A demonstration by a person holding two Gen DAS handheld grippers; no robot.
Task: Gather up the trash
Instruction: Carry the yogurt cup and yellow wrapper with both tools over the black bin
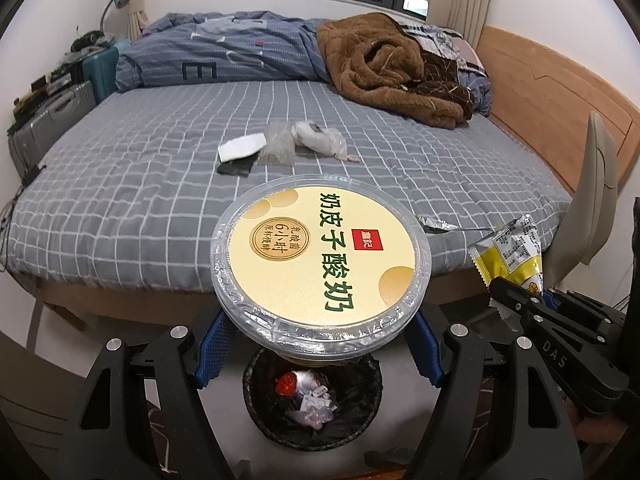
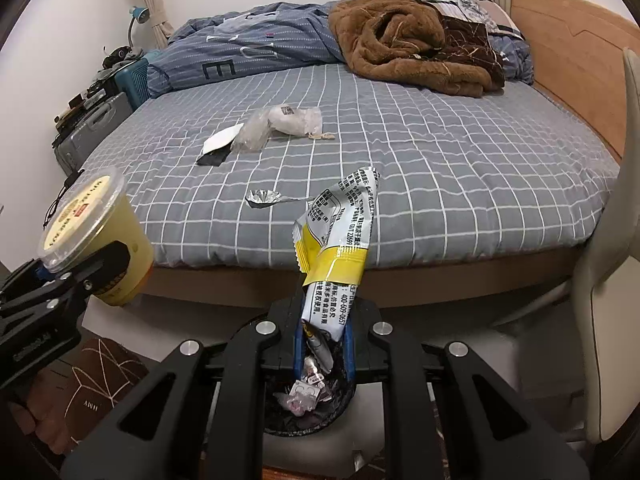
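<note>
My left gripper (image 1: pixel 318 354) is shut on a yellow yogurt cup (image 1: pixel 320 260) with a clear lid, held right above the black-lined trash bin (image 1: pixel 360 416). The same yogurt cup (image 2: pixel 96 236) shows at the left of the right wrist view. My right gripper (image 2: pixel 323 344) is shut on a yellow-and-white snack wrapper (image 2: pixel 336 240), which stands up from the jaws over the trash bin (image 2: pixel 340 408). That snack wrapper (image 1: pixel 510 252) also shows at the right of the left wrist view. More trash lies on the bed: a foil scrap (image 2: pixel 262 197), clear plastic bags (image 2: pixel 280 126) and a white paper (image 2: pixel 220 142).
The bed (image 1: pixel 140 184) with its grey checked sheet fills the middle, with a brown blanket (image 1: pixel 384 68) and a blue duvet (image 1: pixel 224 48) at the back. Suitcases (image 1: pixel 52 120) stand at its left. A beige chair (image 2: pixel 608 280) stands at the right. The bin holds several wrappers.
</note>
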